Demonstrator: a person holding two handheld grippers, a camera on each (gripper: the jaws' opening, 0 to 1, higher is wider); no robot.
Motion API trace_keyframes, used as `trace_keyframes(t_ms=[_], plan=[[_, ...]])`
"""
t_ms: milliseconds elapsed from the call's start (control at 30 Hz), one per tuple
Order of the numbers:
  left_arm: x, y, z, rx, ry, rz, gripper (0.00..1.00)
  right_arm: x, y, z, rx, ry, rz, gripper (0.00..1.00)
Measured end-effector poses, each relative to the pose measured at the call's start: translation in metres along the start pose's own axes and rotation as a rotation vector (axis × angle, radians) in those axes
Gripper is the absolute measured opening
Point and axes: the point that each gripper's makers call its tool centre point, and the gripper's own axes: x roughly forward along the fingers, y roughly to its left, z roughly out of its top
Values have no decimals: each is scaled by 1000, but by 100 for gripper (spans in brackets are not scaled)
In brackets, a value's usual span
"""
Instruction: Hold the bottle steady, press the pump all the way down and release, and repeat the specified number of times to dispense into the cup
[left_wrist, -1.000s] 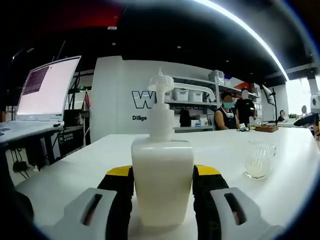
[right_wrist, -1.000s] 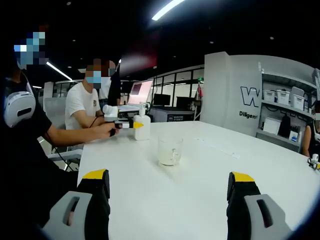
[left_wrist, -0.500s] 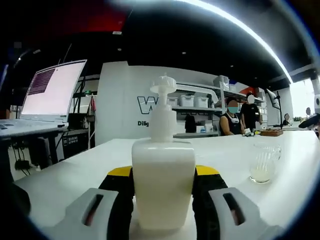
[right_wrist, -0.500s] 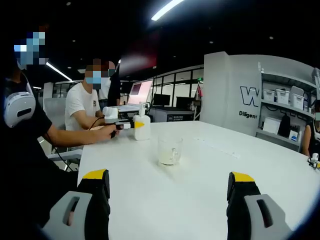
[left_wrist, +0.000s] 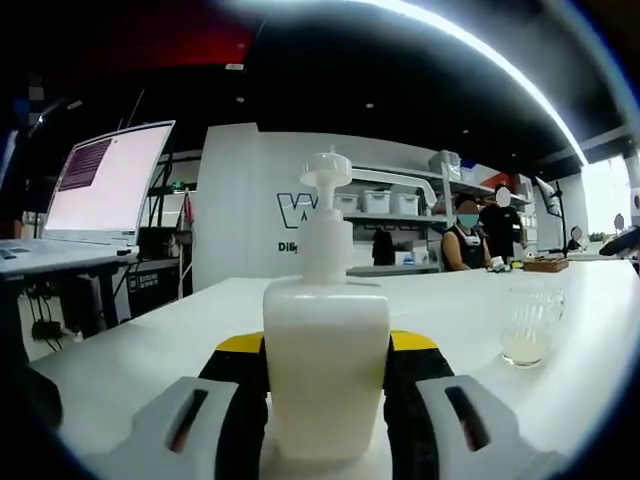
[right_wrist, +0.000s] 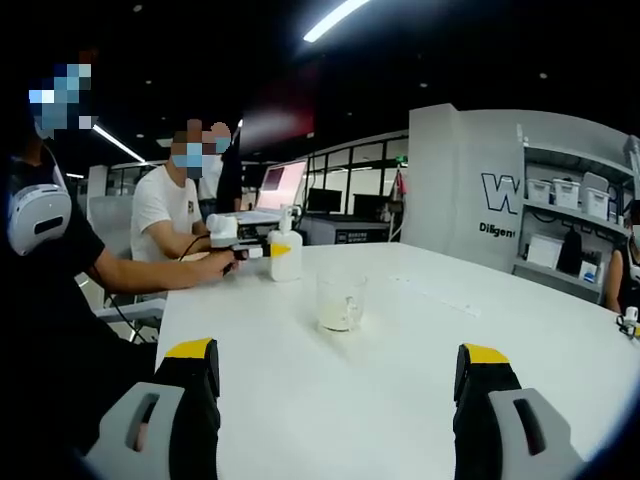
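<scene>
On the white table (left_wrist: 140, 330) the left gripper (left_wrist: 325, 375) has its jaws clamped tight against both flanks of the white bottle (left_wrist: 325, 370), which stands upright between them, and the pump (left_wrist: 327, 175) on top sits fully raised with its spout reaching off toward the glass cup (left_wrist: 530, 328). That cup stands apart from the bottle, off to the right, with a little pale liquid in its bottom. Over in the right gripper view, the right gripper (right_wrist: 335, 400) hangs wide apart and empty, low over bare table, well back from the action; the cup (right_wrist: 340, 298) sits ahead of it and the bottle (right_wrist: 284, 250) beyond that, pinched by the left gripper (right_wrist: 250, 250) in a person's hand (right_wrist: 215, 265). So the hold looks set, and the press is the part not yet in hand. Watch the gap here: if the spout does not reach over the cup's mouth, a full press could put liquid on the table. An off-centre push on the pump head could also tip the bottle in the jaws, and a wide-open jaw coming down might slip off that small cap.
</scene>
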Motion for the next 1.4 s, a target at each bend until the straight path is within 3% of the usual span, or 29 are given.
trace_keyframes(t_ms=[1200, 1400], plan=[[6, -11, 0, -14, -20, -35, 42, 6, 21, -3, 0, -2, 8, 99], [8, -14, 0, -12, -13, -45, 42, 6, 15, -2, 2, -3, 7, 99]])
